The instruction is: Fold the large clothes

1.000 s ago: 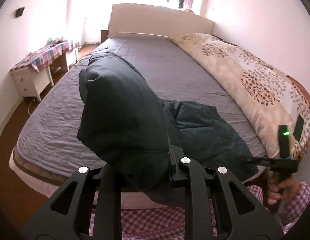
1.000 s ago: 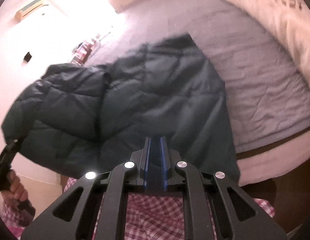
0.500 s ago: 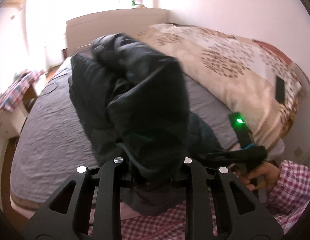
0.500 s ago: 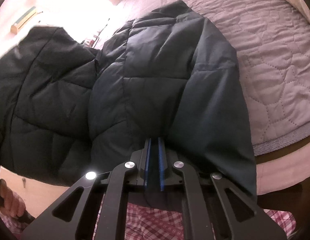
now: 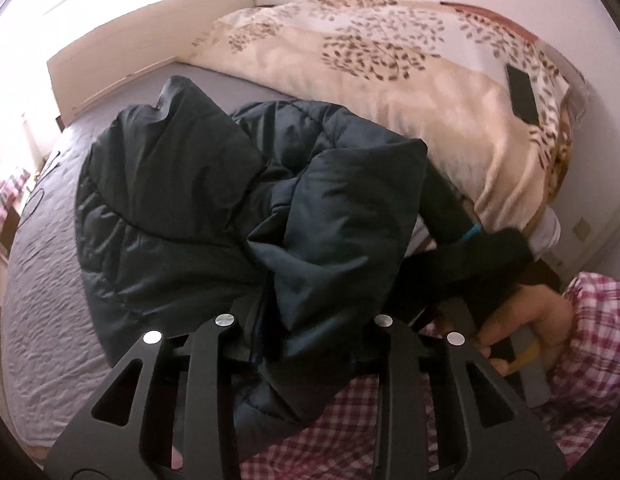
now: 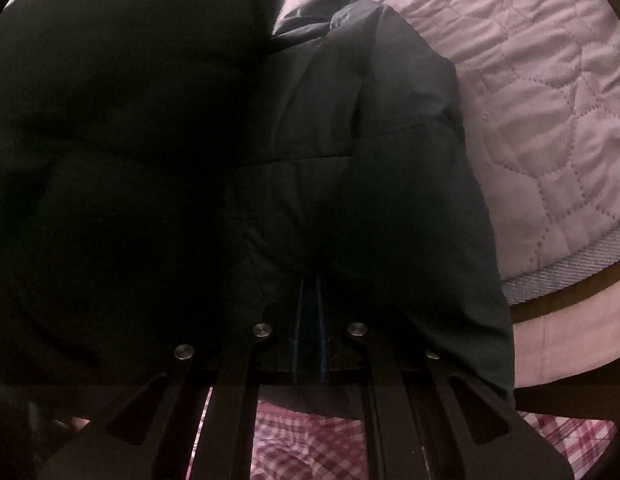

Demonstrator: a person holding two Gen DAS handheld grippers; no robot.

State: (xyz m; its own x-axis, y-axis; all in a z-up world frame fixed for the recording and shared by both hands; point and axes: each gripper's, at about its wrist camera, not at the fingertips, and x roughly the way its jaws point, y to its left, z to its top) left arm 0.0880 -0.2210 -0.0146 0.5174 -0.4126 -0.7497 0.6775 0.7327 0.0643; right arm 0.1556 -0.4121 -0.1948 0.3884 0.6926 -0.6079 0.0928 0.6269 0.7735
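A dark teal puffer jacket (image 5: 213, 216) is bunched over the near edge of the bed. My left gripper (image 5: 305, 320) is shut on a thick fold of it; the fabric hides the fingertips. My right gripper (image 6: 308, 292) is shut on the jacket's hem (image 6: 350, 184), with its blue pads pressed close together. In the left wrist view the right gripper's body (image 5: 482, 264) and the hand holding it sit just right of the jacket, close to my left gripper. The jacket fills most of the right wrist view and darkens its left side.
The grey quilted bedspread (image 5: 41, 264) lies under the jacket and also shows in the right wrist view (image 6: 550, 112). A cream leaf-patterned duvet (image 5: 390, 92) is heaped along the far right, with a black phone (image 5: 522, 94) on it. The headboard (image 5: 149, 52) is behind.
My left gripper has swung right and brought its side of the jacket over toward the right gripper. The two grippers are now close together and the jacket is doubled up.
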